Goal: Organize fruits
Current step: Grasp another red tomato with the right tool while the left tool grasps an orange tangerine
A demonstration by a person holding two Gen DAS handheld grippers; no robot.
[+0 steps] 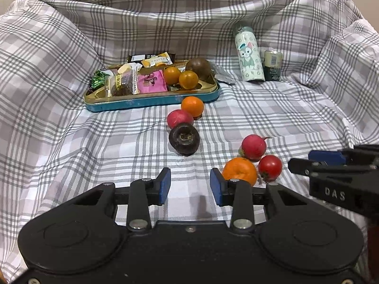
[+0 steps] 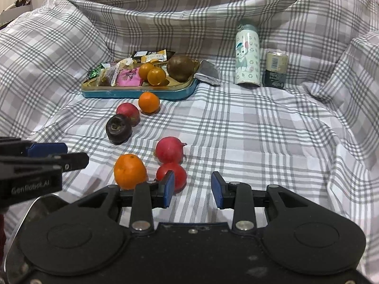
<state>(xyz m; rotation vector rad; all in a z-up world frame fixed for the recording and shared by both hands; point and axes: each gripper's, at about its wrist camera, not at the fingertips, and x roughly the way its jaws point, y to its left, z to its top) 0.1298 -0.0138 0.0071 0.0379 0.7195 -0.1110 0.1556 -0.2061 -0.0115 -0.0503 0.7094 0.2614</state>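
Fruit is scattered over a checked cloth (image 1: 272, 118) that is draped across the surface and up behind it. At the left, a teal tin tray (image 1: 151, 100) is seen, filled with wrapped snacks (image 1: 132, 80) on its left side, while two small orange fruits (image 1: 181, 77) and a brown round fruit (image 1: 198, 68) are held at its right end. Just in front of the tray's right half, a small orange (image 1: 192, 106) is found on the cloth, with a red fruit (image 1: 179, 118) touching it and a dark purple fruit (image 1: 184, 138) close in front of that. Nearer and further right, a second cluster is formed by a pink-red fruit (image 1: 254, 147), a larger orange (image 1: 239, 170) and a red tomato (image 1: 270, 167), all set against each other. The left gripper (image 1: 190, 185) is held low over bare cloth, its blue pads apart and nothing between them; the larger orange is just beyond its right pad. The right gripper (image 2: 193, 188) is likewise spread and empty, the tomato lying just beyond its left pad. Far right at the back, a cartoon-printed bottle (image 1: 249, 54) and a small dark can (image 1: 272, 65) are stood upright side by side.
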